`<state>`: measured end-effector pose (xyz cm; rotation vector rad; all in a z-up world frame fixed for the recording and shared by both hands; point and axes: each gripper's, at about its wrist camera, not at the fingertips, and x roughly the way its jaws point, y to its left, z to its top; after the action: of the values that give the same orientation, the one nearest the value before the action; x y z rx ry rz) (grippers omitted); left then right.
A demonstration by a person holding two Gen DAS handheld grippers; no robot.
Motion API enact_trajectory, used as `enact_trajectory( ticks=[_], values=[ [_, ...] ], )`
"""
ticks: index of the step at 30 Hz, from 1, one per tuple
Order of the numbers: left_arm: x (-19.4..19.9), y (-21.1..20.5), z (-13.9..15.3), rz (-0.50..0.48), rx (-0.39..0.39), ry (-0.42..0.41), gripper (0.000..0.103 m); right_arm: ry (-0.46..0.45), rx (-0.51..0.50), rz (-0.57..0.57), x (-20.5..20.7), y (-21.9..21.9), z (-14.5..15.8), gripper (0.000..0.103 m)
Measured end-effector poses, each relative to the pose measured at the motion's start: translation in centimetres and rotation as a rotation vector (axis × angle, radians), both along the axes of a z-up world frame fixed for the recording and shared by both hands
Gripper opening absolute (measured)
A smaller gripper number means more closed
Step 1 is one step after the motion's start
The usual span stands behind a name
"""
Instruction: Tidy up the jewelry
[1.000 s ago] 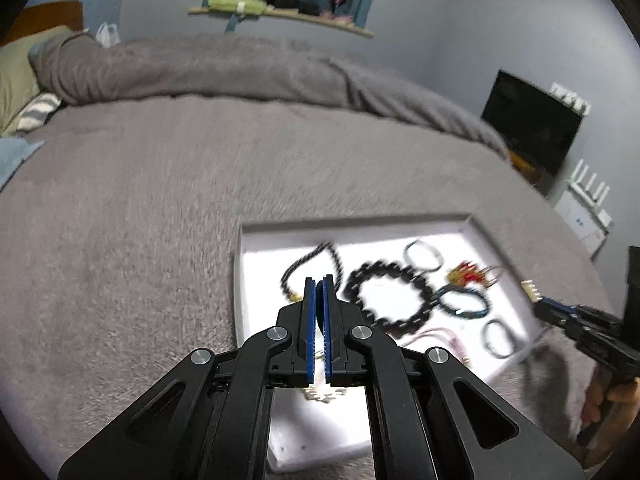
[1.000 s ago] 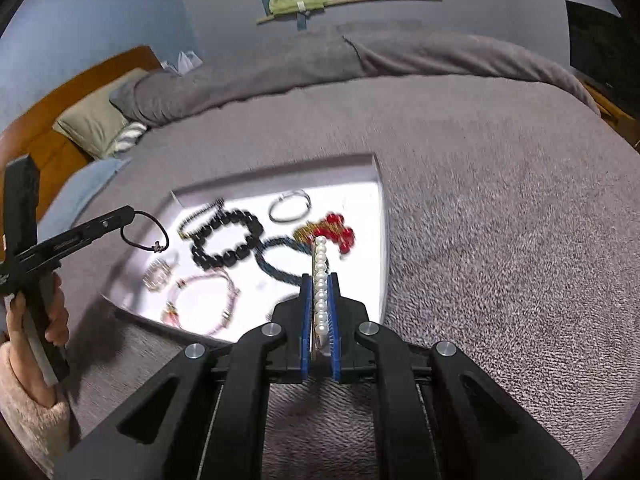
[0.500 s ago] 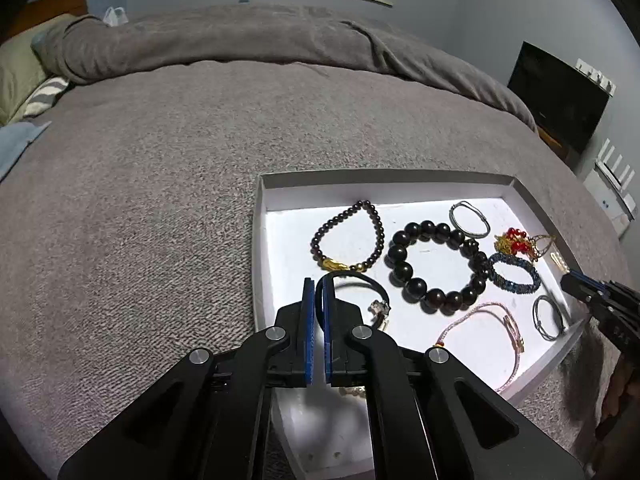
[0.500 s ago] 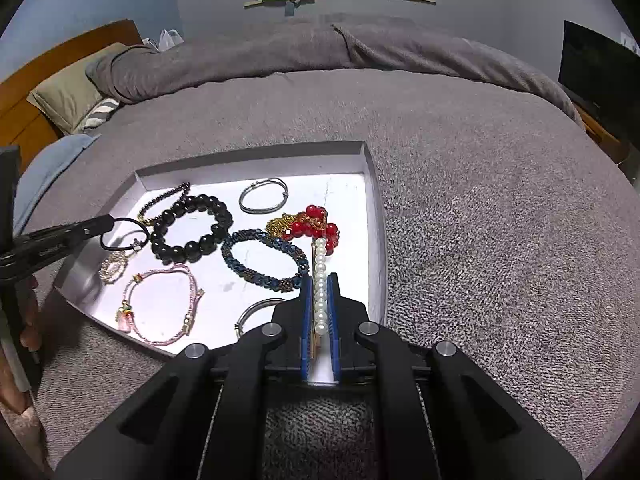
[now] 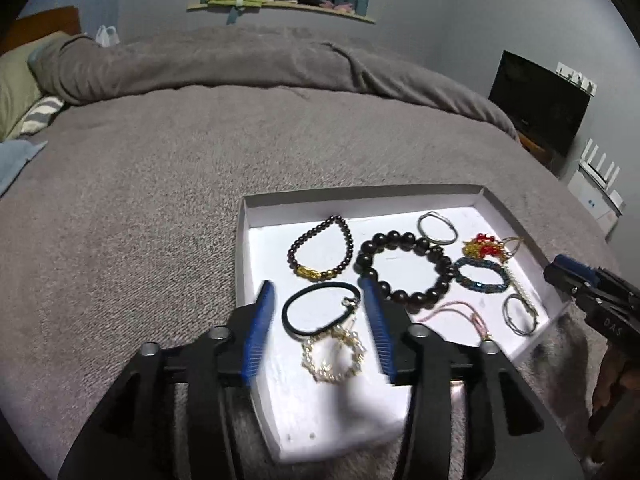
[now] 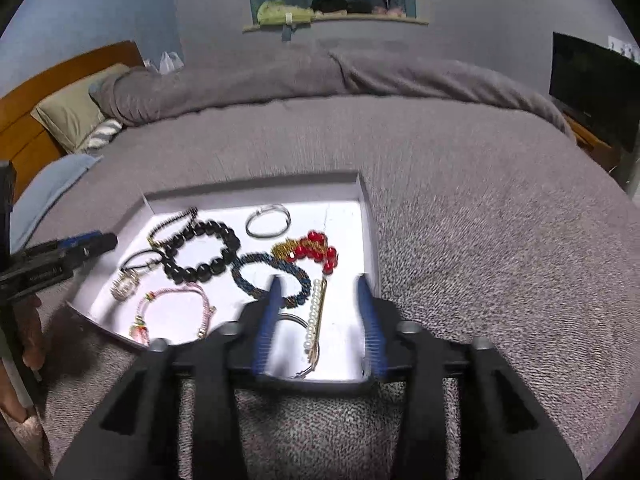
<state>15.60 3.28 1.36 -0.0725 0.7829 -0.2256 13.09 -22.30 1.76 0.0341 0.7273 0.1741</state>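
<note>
Opening jaws, left gripper [image 5: 318, 332]: blue pads spread and still parting, pinching nothing; the black cord bracelet [image 5: 320, 308] lies flat on the tray floor between them, touching neither pad.
Just below that cord: a small pearl-and-gold bracelet [image 5: 334, 356], also between the left jaws, lying loose.
Ahead of the left jaws: dark small-bead bracelet with a gold charm [image 5: 322, 250], and to its right the big black bead bracelet [image 5: 404, 266].
Right gripper [image 6: 320, 320]: pads likewise spread and parting, gripping nothing; the pearl strand [image 6: 314, 318] lies lengthwise on the tray between them, nearer the left pad, clear of both.
Ahead of the right jaws: red bead cluster [image 6: 318, 250] and blue beaded bracelet [image 6: 272, 278]; the left pad overlaps the blue one in view.
Left of the right jaws: pink cord bracelet [image 6: 174, 310].
Tray [image 6: 370, 236]: white, shallow, resting on the grey bedspread [image 6: 480, 240]; its right wall runs just beside the right pad.
</note>
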Motion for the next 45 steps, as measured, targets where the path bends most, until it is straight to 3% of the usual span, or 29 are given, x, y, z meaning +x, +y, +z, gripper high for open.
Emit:
enact_trajectory(
  ticks=[2, 3, 4, 6, 7, 9, 16, 20, 34, 39, 45],
  values=[
    [-1.4, -0.3, 0.8, 0.006, 0.020, -0.027, 0.069, -0.038, 0.005, 0.001, -1.2, -0.1, 0.9, 0.063],
    [-1.9, -0.4, 1.1, 0.009, 0.029, -0.042, 0.076, -0.052, 0.005, -0.004, -1.6, -0.3, 1.2, 0.074],
    [-2.8, -0.5, 1.6, 0.012, 0.039, -0.064, 0.080, -0.073, 0.005, -0.012, -2.3, -0.4, 1.6, 0.086],
    [-4.2, -0.6, 2.4, 0.023, 0.047, -0.088, 0.086, -0.098, 0.005, -0.014, -3.3, -0.7, 2.3, 0.098],
    [-5.0, -0.5, 2.7, 0.034, 0.043, -0.098, 0.092, -0.105, 0.004, -0.012, -3.7, -0.7, 2.5, 0.098],
    [-6.5, -0.3, 2.9, 0.051, 0.027, -0.096, 0.095, -0.114, -0.001, -0.020, -4.6, -0.9, 2.9, 0.098],
    [-9.6, -0.1, 1.4, 0.093, 0.015, 0.032, 0.096, -0.070, 0.031, -0.033, -6.3, -1.0, 3.1, 0.098],
    [-10.0, -0.4, 0.5, 0.134, 0.065, 0.099, 0.096, -0.032, 0.007, -0.046, -7.1, -0.6, 2.5, 0.098],
    [-10.8, -2.0, 1.3, 0.144, 0.172, -0.034, 0.097, 0.005, -0.060, -0.048, -6.9, 1.0, -0.1, 0.098],
    [-11.2, -2.5, 1.9, 0.128, 0.201, 0.013, 0.097, 0.060, -0.072, -0.064, -6.8, 1.1, 0.2, 0.098],
    [-10.9, -2.2, 1.7, 0.123, 0.168, 0.072, 0.097, 0.055, -0.104, -0.080, -7.1, 1.2, 0.8, 0.098]
  ],
)
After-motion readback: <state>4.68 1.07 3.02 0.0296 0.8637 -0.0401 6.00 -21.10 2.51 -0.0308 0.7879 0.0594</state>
